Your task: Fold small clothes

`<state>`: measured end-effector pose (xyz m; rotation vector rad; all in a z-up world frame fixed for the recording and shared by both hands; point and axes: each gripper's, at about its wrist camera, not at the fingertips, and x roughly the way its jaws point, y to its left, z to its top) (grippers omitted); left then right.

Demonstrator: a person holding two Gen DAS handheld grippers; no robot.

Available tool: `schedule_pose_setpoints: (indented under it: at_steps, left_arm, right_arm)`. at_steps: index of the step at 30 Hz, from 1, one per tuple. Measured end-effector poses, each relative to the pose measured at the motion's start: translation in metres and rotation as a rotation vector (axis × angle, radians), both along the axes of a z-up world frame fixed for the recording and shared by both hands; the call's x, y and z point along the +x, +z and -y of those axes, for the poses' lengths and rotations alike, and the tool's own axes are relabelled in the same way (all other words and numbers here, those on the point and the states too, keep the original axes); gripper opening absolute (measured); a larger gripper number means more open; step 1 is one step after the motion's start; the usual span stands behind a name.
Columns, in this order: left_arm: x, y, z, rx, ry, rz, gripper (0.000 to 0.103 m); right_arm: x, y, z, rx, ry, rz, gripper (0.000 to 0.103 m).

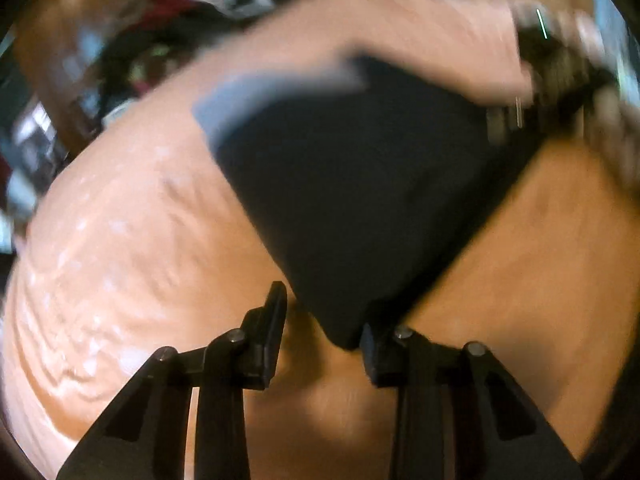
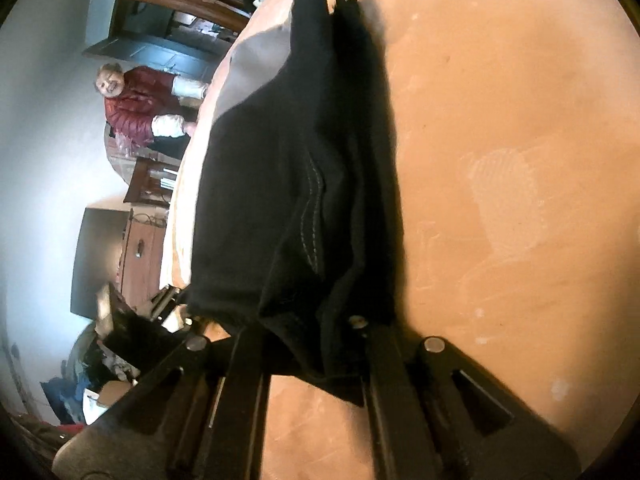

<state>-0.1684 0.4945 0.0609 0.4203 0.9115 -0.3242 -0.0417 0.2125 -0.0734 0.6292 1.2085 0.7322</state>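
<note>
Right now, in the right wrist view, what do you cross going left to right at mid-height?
Pale wall → wooden furniture → black garment, its near end between the right gripper fingers → orange bedspread.

Orange tabletop (image 2: 500, 128); person in red jacket (image 2: 136, 108), wooden cabinet (image 2: 140, 256) behind

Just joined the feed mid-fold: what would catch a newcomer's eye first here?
The black garment, bunched and lifted off the orange bedspread, gripped in the right gripper. In the blurred left wrist view the left gripper stands open by its lower corner. A person in a red jacket is in the background.
</note>
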Motion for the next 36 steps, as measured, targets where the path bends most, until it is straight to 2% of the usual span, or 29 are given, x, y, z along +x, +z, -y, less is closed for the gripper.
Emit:
schedule_pose_setpoints:
  at_steps: [2,4,5,8,9,10,11,12,13,14,15,16,18,19,20,22,24,25,27,28,29,31,32,34,35,36]
  left_arm:
    - [0.000,0.015,-0.010,-0.079,0.023,-0.021,0.037]
    - [-0.010,0.039,-0.018,-0.160,0.040,0.000,0.035]
    - [-0.021,0.060,-0.021,-0.224,0.040,0.042,0.035]
    - [-0.028,0.092,-0.020,-0.284,0.026,0.176,0.034]
    - [-0.021,0.090,-0.019,-0.282,0.029,0.209,0.040]
    - [-0.011,0.083,-0.016,-0.264,0.028,0.198,0.041]
    - [0.007,0.056,-0.011,-0.205,0.019,0.127,0.044]
    - [0.021,0.016,-0.006,-0.098,0.004,0.023,0.047]
    - [0.024,-0.001,-0.005,-0.069,-0.007,0.000,0.047]
    - [0.022,0.003,-0.009,-0.100,-0.011,0.013,0.045]
    - [0.025,0.012,-0.011,-0.116,-0.012,-0.004,0.034]
    - [0.027,0.027,-0.016,-0.157,-0.012,-0.004,0.028]
    - [0.033,0.066,-0.033,-0.275,-0.006,0.098,0.027]
    - [0.042,0.078,-0.041,-0.292,0.006,0.154,0.026]
    - [0.062,0.084,-0.049,-0.301,0.019,0.197,0.031]
    - [0.093,0.067,-0.053,-0.233,0.041,0.198,0.031]
    - [0.130,0.006,-0.053,-0.130,0.048,0.042,0.038]
    - [0.135,-0.013,-0.056,-0.158,0.039,0.005,0.038]
    - [0.140,0.000,-0.064,-0.203,0.039,-0.006,0.037]
    - [0.140,0.012,-0.068,-0.228,0.047,0.019,0.037]
    - [0.140,0.027,-0.074,-0.273,0.057,0.062,0.037]
    - [0.147,0.050,-0.083,-0.336,0.081,0.126,0.037]
    - [0.152,0.059,-0.087,-0.354,0.085,0.162,0.037]
    - [0.180,0.063,-0.088,-0.356,0.092,0.181,0.037]
    - [0.187,0.064,-0.081,-0.336,0.095,0.183,0.037]
    - [0.197,0.057,-0.073,-0.314,0.098,0.173,0.037]
  right_arm:
    - [0.000,0.003,-0.002,-0.002,-0.001,0.011,0.002]
    - [0.001,0.003,-0.005,-0.011,0.005,0.019,0.001]
    - [0.002,0.001,-0.006,-0.005,0.004,0.016,0.001]
    - [0.002,-0.004,-0.005,0.022,-0.002,0.022,0.000]
    - [0.001,-0.006,-0.004,0.040,-0.006,0.028,0.000]
    - [0.001,-0.006,-0.004,0.045,-0.006,0.035,0.000]
    - [0.001,-0.006,-0.004,0.046,-0.001,0.040,0.000]
    - [-0.001,-0.006,-0.004,0.042,0.004,0.049,0.000]
    - [-0.001,-0.006,-0.004,0.035,0.005,0.062,0.000]
    - [-0.002,-0.005,-0.003,0.040,0.004,0.069,0.000]
    - [-0.002,-0.006,-0.001,0.050,0.001,0.078,0.000]
    - [-0.003,-0.007,0.001,0.060,-0.002,0.088,0.000]
    - [-0.004,-0.006,0.002,0.062,-0.004,0.101,0.000]
    - [-0.005,-0.005,0.004,0.062,-0.004,0.104,0.000]
    - [-0.006,-0.005,0.005,0.062,-0.004,0.105,0.000]
    - [-0.006,-0.004,0.006,0.061,-0.003,0.103,0.000]
    - [-0.008,0.000,0.008,0.049,-0.002,0.101,0.000]
    - [-0.010,0.004,0.006,0.029,0.001,0.103,0.002]
    - [-0.014,0.020,0.004,-0.037,0.029,0.123,0.009]
    - [-0.017,0.032,0.005,-0.098,0.049,0.147,0.017]
    - [-0.020,0.053,0.008,-0.171,0.055,0.195,0.030]
    - [-0.018,0.092,0.018,-0.220,0.019,0.294,0.039]
    - [-0.011,0.108,0.022,-0.221,-0.009,0.340,0.041]
    - [0.018,0.127,0.015,-0.213,-0.029,0.413,0.041]
    - [0.037,0.129,0.007,-0.210,-0.017,0.429,0.039]
    - [0.075,0.122,-0.012,-0.225,0.015,0.420,0.038]
